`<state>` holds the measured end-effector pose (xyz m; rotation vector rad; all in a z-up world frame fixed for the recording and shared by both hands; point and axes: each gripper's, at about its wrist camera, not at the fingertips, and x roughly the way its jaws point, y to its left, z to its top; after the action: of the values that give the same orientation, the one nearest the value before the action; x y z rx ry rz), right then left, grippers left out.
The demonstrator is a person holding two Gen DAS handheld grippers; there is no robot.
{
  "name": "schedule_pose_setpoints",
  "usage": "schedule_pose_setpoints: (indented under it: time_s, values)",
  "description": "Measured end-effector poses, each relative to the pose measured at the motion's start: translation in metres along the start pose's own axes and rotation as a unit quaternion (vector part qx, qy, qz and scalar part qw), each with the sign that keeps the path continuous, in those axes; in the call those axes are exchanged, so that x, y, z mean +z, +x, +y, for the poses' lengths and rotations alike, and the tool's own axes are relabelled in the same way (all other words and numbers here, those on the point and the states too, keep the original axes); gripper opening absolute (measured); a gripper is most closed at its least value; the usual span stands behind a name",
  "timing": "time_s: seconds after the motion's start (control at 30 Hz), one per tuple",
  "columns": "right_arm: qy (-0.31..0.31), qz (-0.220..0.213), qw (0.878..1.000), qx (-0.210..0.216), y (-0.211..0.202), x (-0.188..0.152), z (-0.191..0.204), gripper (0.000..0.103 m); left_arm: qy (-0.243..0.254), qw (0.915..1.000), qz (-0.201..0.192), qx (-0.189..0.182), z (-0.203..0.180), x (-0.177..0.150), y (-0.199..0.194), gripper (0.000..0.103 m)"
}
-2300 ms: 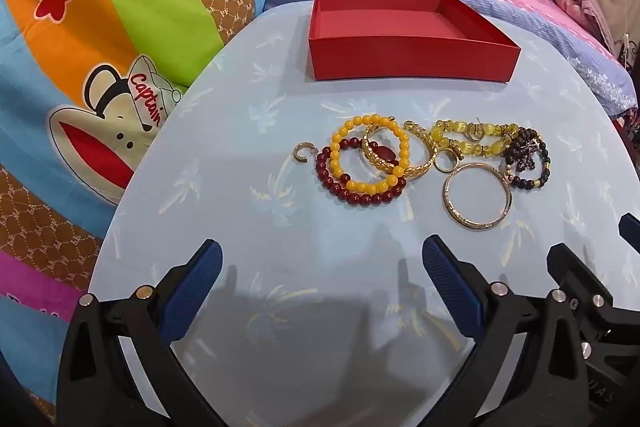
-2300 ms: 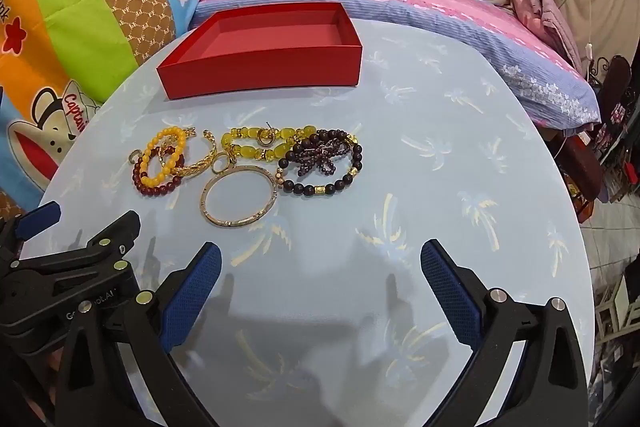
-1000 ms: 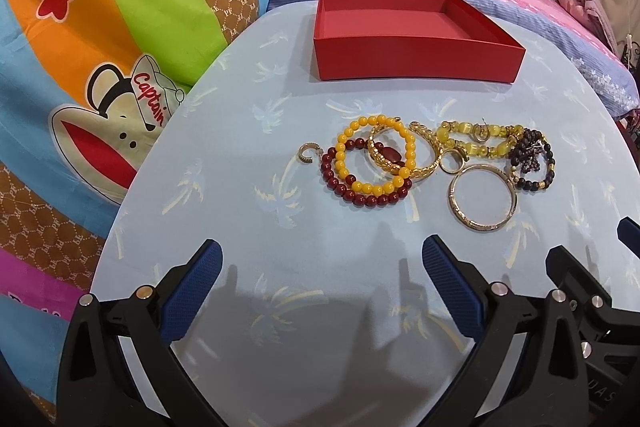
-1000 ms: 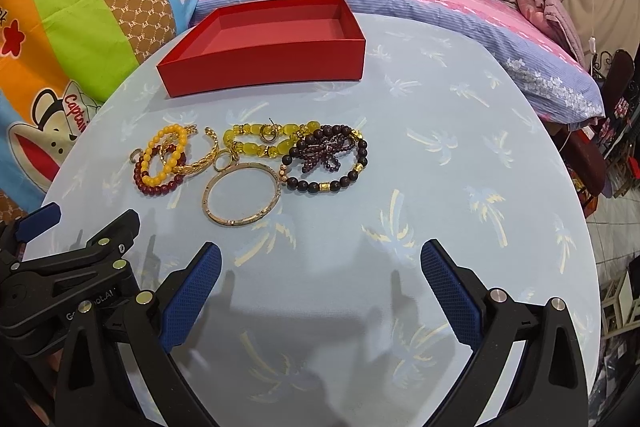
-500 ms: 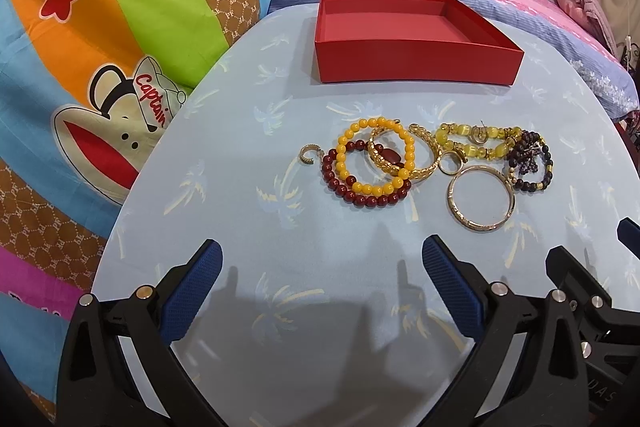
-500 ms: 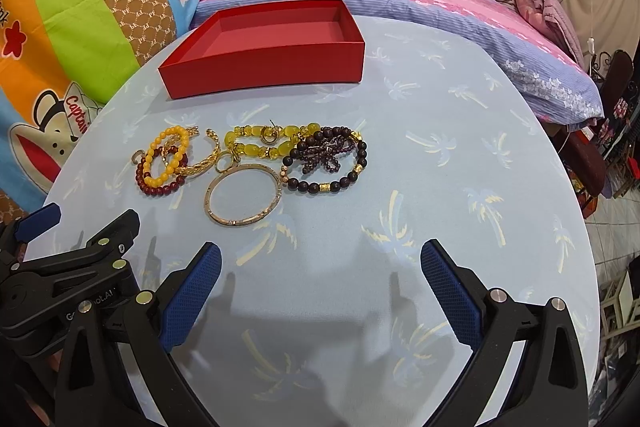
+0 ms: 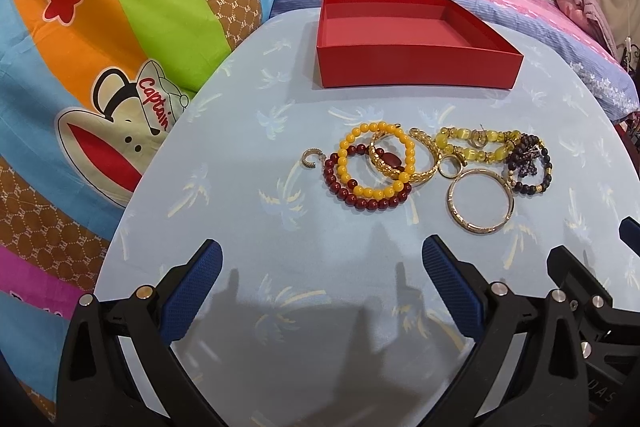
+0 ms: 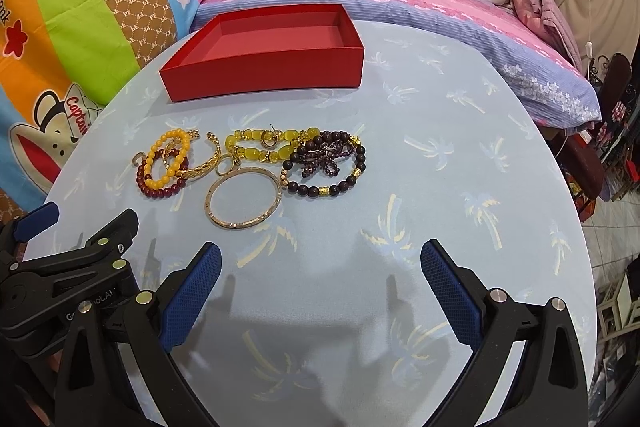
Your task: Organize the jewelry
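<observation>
Lying in a loose row across the middle of the round worktop is the jewelry: a yellow bead bracelet overlapping a dark red bead bracelet at the left, a small gold hook-shaped piece just left of them, a gold chain bangle, a yellow-green stone bracelet, a plain gold bangle nearest the cameras, and a dark bead bracelet at the right end. Beyond the row, toward the far edge, stands an open red box, nothing inside it. The left hand-held gripper and the right hand-held gripper hover side by side over the near worktop, each with fingers spread wide and holding nothing. A cartoon-print blanket lies to the left.
</observation>
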<state>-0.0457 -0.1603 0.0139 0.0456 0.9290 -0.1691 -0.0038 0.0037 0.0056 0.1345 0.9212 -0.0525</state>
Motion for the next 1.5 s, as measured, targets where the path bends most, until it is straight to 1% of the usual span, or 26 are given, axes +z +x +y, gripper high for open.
schedule_pose_setpoints:
  time_s: [0.3,1.27,1.5]
  values:
    - [0.001,-0.009,1.000,-0.004,-0.005,-0.001,-0.001,0.096,0.002,1.0000,-0.007,0.002,-0.002,0.001,-0.004,0.095]
    - [0.000,-0.015,1.000,-0.006,-0.006,-0.001,-0.001,0.096,-0.001,1.0000,-0.007,-0.003,-0.002,0.003,-0.003,0.095]
    - [-0.013,-0.016,1.000,0.006,0.000,0.006,0.010,0.096,-0.015,0.9998,-0.004,-0.013,0.011,0.007,0.003,0.096]
